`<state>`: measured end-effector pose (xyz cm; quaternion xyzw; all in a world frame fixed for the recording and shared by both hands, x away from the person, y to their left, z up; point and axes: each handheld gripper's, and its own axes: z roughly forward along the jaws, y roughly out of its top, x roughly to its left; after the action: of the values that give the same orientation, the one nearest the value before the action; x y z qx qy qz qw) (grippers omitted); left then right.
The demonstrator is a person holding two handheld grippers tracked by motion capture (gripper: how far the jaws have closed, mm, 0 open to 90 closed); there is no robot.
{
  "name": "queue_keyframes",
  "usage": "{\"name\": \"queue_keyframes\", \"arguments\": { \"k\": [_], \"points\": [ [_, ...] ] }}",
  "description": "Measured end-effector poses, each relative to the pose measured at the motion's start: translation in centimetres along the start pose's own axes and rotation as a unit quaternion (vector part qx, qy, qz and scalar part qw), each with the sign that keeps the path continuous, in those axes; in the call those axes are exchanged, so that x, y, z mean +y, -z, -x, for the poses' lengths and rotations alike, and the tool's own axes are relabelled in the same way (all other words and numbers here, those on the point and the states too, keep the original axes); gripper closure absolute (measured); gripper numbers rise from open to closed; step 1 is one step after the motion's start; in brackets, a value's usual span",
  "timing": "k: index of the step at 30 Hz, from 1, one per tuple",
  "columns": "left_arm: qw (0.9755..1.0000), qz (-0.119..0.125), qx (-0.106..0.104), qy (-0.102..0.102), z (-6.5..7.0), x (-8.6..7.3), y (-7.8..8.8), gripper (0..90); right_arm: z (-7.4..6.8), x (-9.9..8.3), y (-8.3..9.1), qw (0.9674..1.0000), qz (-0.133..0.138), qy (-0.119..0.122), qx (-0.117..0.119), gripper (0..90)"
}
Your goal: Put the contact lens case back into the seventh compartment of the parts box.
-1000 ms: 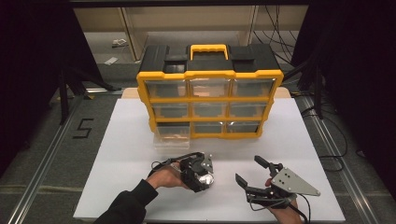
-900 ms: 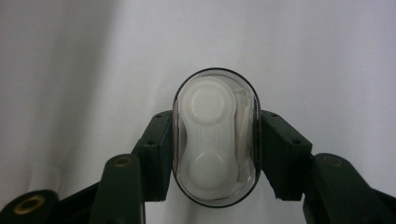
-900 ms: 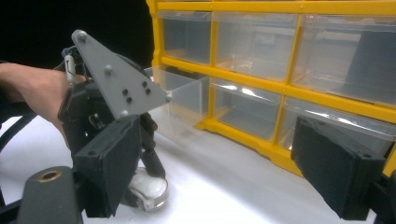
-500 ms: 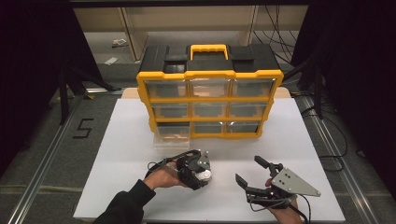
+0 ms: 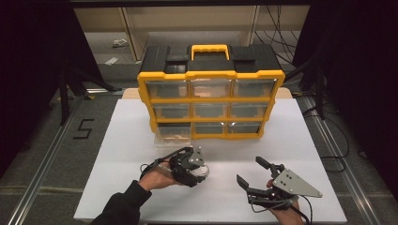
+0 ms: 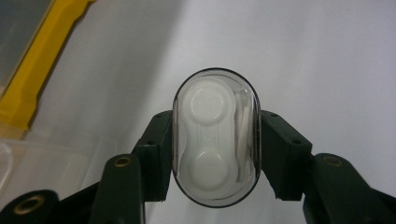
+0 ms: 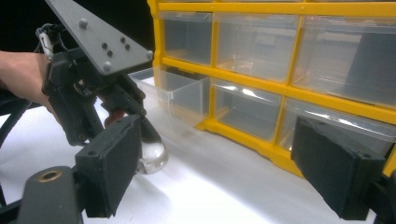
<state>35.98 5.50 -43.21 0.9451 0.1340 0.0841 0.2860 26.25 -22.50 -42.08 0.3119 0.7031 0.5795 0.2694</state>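
Note:
A clear oval case [image 6: 212, 100] with a white two-well lens holder inside sits crosswise between the jaws of my left gripper [image 6: 217, 144], which is shut on it. In the high view the left gripper [image 5: 196, 167] hangs just above the white table, in front of a clear drawer [image 5: 172, 136] pulled out of the bottom left slot of a yellow and black drawer cabinet [image 5: 211, 77]. The right gripper view shows the case [image 7: 153, 158] off the table. My right gripper [image 5: 251, 171] rests near the front right, open with nothing between its pads [image 7: 112, 161].
The cabinet's other clear drawers [image 7: 252, 42] are pushed in. The white table top [image 5: 117, 140] ends close behind my hands; metal rails [image 5: 47, 159] and dark floor run along both sides. Cables lie at the back right.
My left gripper has risen slightly and drifted left toward the pulled-out drawer, carrying the clear case. The right gripper has stayed where it was.

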Motion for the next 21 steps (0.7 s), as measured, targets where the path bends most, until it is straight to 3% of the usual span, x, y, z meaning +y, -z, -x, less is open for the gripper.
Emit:
{"name": "queue_keyframes", "arguments": {
  "k": [21],
  "points": [
    [0.9983, 0.045, 0.031, 0.021, -0.6, 0.1, 2.2, 49.3, 0.0, 0.0, 0.0, 1.0000, -0.001, 0.001, 0.001, 17.4]
  ]
}}
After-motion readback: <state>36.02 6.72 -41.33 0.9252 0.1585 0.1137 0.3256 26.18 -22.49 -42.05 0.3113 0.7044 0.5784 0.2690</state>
